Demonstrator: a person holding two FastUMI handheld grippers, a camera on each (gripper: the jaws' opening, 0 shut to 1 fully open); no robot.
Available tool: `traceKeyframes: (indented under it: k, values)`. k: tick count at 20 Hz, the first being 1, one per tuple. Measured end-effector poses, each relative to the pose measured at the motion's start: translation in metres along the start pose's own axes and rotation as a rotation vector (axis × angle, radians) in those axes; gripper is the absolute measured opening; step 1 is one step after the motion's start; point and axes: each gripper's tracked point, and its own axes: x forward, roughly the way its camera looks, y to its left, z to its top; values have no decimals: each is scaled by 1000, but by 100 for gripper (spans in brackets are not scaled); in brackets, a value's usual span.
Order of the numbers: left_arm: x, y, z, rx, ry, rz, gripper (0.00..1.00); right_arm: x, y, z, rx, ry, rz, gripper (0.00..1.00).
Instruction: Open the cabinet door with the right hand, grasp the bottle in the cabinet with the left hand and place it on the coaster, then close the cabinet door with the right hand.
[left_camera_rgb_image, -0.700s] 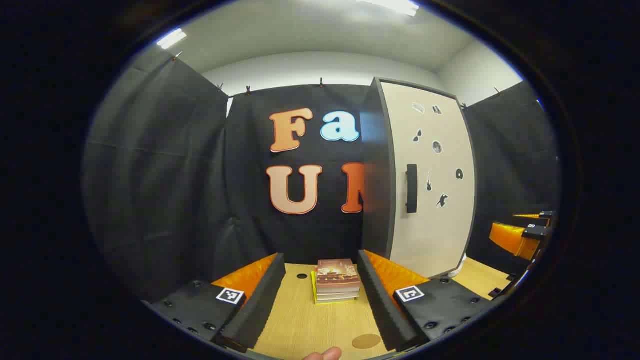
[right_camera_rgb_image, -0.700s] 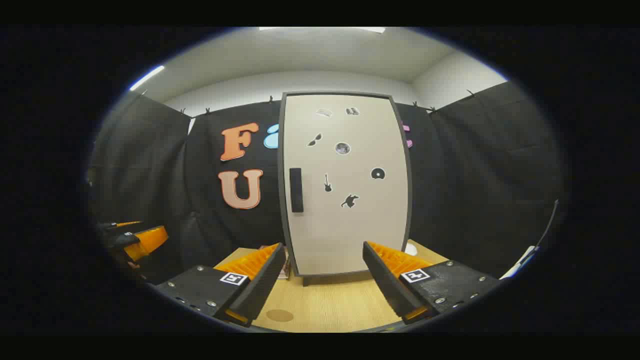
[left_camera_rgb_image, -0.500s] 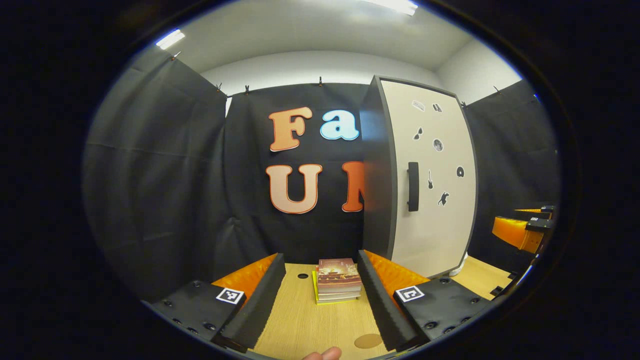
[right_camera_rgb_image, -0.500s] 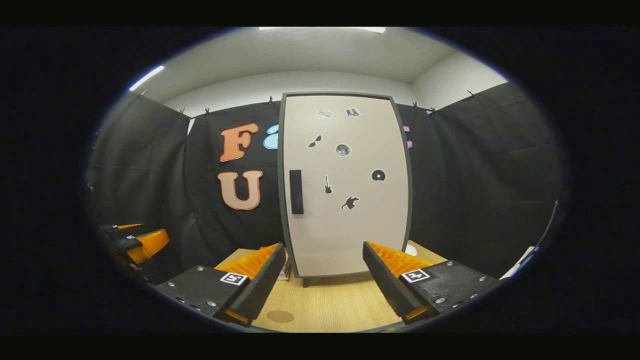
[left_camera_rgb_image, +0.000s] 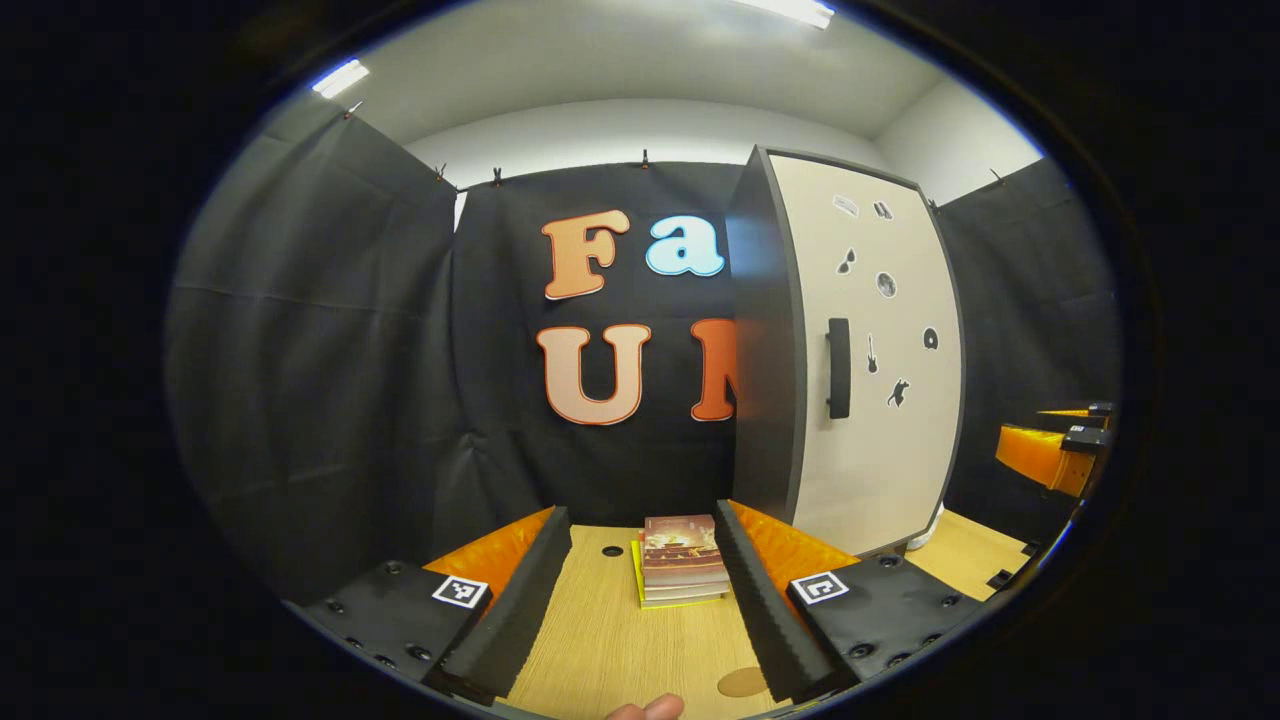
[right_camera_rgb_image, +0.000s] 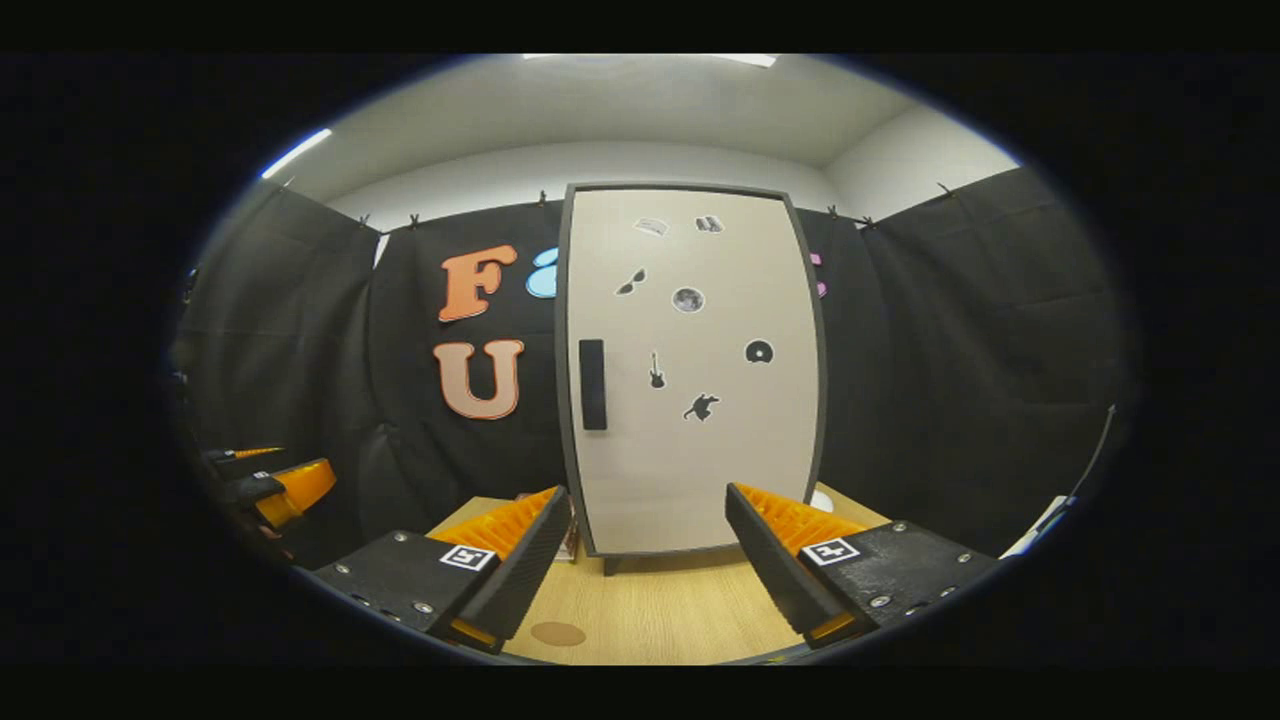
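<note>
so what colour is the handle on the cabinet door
Black, a vertical bar handle on the off-white cabinet door; the right gripper view shows it best.

The cabinet door (right_camera_rgb_image: 690, 370) is off-white with a dark grey frame, a black handle (right_camera_rgb_image: 592, 384) and small black stickers. The bench (left_camera_rgb_image: 610, 640) is pale wood grain, the coaster (right_camera_rgb_image: 557, 633) brown, and the stacked books (left_camera_rgb_image: 682, 558) show reddish-brown covers over a yellow bottom one.

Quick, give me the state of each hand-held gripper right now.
Left hand-held gripper: open, holding nothing, with the stack of books on the table beyond its fingers.
Right hand-held gripper: open, holding nothing, facing the closed cabinet door.
</note>
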Motion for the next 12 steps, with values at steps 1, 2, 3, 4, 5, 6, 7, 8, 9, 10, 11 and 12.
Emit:
traceKeyframes:
  k: [1, 2, 3, 4, 5, 6, 7, 8, 9, 10, 11, 12]
  values:
    - [1, 1, -1, -1, 2, 2, 95, 0, 0, 0, -1, 1, 0, 96]
    - [2, 0, -2, 0, 7, 1, 94, 1, 1, -1, 1, 5, 3, 96]
    - [3, 2, -3, 2, 14, 5, 95, 3, 2, -1, 5, 8, 5, 96]
    - [4, 3, -5, 1, 18, 6, 95, 5, 3, 0, 5, 8, 7, 96]
    - [4, 4, -5, 2, 22, 10, 94, 6, 3, 0, 2, 8, 6, 96]
    - [5, 5, -6, 1, 24, 11, 94, 8, 3, 0, -1, 8, 7, 96]
    - [6, 5, -7, 1, 26, 11, 94, 10, 5, 0, -3, 8, 10, 96]
    - [8, 6, -9, 3, 29, 15, 94, 14, 6, 2, -3, 9, 13, 96]
    - [9, 8, -10, 4, 33, 16, 95, 19, 8, 4, -4, 7, 17, 96]
    - [10, 9, -11, 3, 36, 19, 94, 24, 10, 7, -7, 5, 22, 96]
    - [12, 11, -13, 4, 40, 20, 94, 31, 12, 11, -9, 1, 28, 96]
    - [13, 13, -14, 4, 43, 22, 94, 39, 16, 16, -13, -4, 36, 96]
